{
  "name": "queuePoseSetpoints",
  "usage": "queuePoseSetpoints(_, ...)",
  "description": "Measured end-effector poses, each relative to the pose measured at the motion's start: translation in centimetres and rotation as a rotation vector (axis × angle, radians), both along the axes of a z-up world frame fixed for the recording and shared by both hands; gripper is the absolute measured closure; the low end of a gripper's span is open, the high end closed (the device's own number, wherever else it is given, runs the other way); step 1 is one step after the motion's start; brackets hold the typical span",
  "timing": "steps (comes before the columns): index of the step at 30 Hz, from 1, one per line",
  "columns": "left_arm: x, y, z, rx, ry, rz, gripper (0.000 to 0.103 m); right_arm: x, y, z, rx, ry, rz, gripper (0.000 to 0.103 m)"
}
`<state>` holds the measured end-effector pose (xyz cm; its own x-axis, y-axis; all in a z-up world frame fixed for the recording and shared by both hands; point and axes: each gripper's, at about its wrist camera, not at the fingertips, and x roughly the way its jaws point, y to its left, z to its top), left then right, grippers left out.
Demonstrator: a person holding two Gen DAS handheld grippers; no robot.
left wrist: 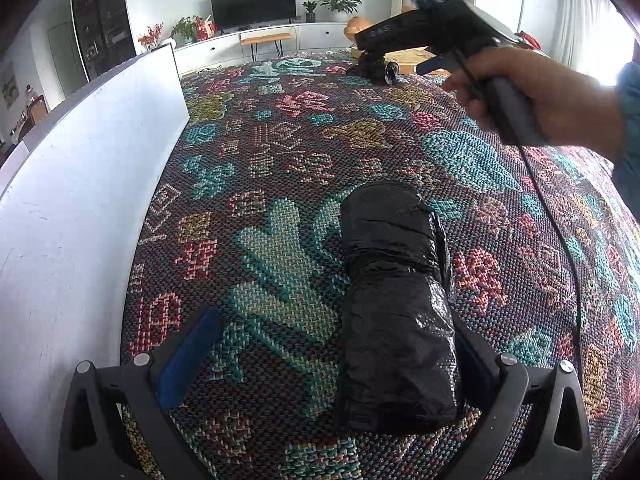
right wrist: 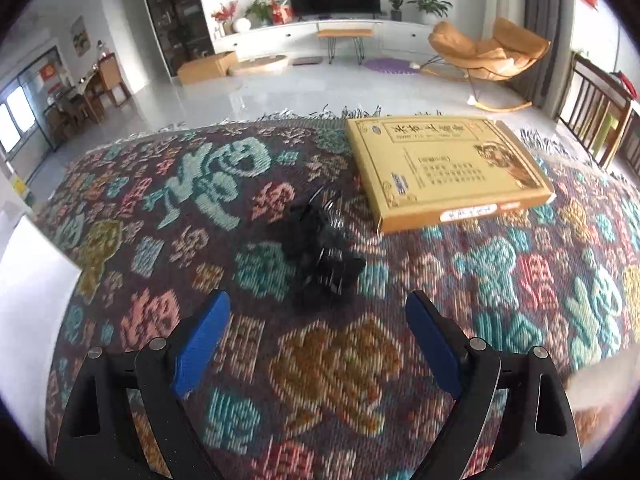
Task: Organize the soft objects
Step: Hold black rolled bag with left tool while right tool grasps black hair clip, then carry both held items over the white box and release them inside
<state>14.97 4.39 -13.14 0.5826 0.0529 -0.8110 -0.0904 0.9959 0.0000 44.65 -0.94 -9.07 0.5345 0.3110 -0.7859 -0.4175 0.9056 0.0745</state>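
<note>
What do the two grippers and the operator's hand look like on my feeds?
Both grippers, left gripper and right gripper, have black frames, silver bolts and blue pads on the jaws. The right hand is bare with a blue sleeve, gripping a grey handle trailing a black cable.

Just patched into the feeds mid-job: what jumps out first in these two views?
The loud woven rug with teal, red and gold motifs fills both views. On it, a rolled black plastic bundle lies between the open left gripper fingers, against the right-hand one. Ahead of the open right gripper sits a small black crumpled object, too blurred to identify, with a flat yellow box beyond it near the rug's fringe.
</note>
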Motion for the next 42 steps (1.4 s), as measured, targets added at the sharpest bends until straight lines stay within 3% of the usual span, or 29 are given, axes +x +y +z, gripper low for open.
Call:
queuePoseSetpoints(2, 0.0, 0.0, 0.0, 0.000, 0.000, 0.000, 0.000, 1.7, 1.5, -0.8, -0.059, 0.003, 0.001, 0.014)
queuePoseSetpoints(4, 0.0, 0.0, 0.0, 0.000, -0.001, 0.000, 0.000, 2.7, 2.6, -1.9, -0.117, 0.054, 0.031, 0.061)
queuePoseSetpoints(5, 0.0, 0.0, 0.0, 0.000, 0.000, 0.000, 0.000, 2.5, 2.7, -1.4, -0.127, 0.022, 0.029, 0.062)
queuePoseSetpoints(8, 0.0, 0.0, 0.1, 0.000, 0.000, 0.000, 0.000, 0.8, 1.7, -0.9, -0.128, 0.049, -0.007, 0.062)
queuePoseSetpoints(13, -0.1, 0.0, 0.0, 0.000, 0.000, 0.000, 0.000, -8.8, -3.3, 1.8, -0.034, 0.057, 0.031, 0.062)
queuePoseSetpoints(17, -0.1, 0.0, 0.0, 0.000, 0.000, 0.001, 0.000, -17.9, -10.7, 3.2, 0.003, 0.062, -0.001, 0.062)
queuePoseSetpoints(20, -0.1, 0.0, 0.0, 0.000, 0.000, 0.002, 0.000, -20.8, -17.2, 3.0, -0.007, 0.065, -0.132, 0.062)
queuePoseSetpoints(25, -0.1, 0.0, 0.0, 0.000, 0.000, 0.000, 0.000, -16.7, -26.8, 2.7, -0.015, 0.014, -0.380, 0.062)
queuePoseSetpoints(31, -0.1, 0.0, 0.0, 0.000, 0.000, 0.000, 0.000, -7.0, -29.6, 1.3, -0.028, -0.037, -0.451, 0.061)
queuePoseSetpoints(33, -0.1, 0.0, 0.0, 0.000, 0.000, 0.001, 0.000, -4.8, -30.3, 0.3, 0.020, -0.003, -0.456, 0.052)
queuePoseSetpoints(34, -0.1, 0.0, 0.0, 0.000, 0.000, 0.000, 0.000, -4.0, -30.7, -0.3, 0.023, 0.031, -0.457, 0.041)
queuePoseSetpoints(35, -0.1, 0.0, 0.0, 0.000, 0.000, 0.000, 0.000, -3.6, -30.8, -0.8, 0.003, 0.056, -0.468, 0.038)
queuePoseSetpoints(37, -0.1, 0.0, 0.0, 0.000, 0.000, 0.000, 0.000, -4.4, -31.1, -0.3, 0.008, 0.030, -0.459, 0.024)
queuePoseSetpoints(42, -0.1, 0.0, 0.0, 0.000, 0.000, 0.000, 0.000, -8.3, -33.4, 0.7, 0.096, 0.043, -0.497, 0.023)
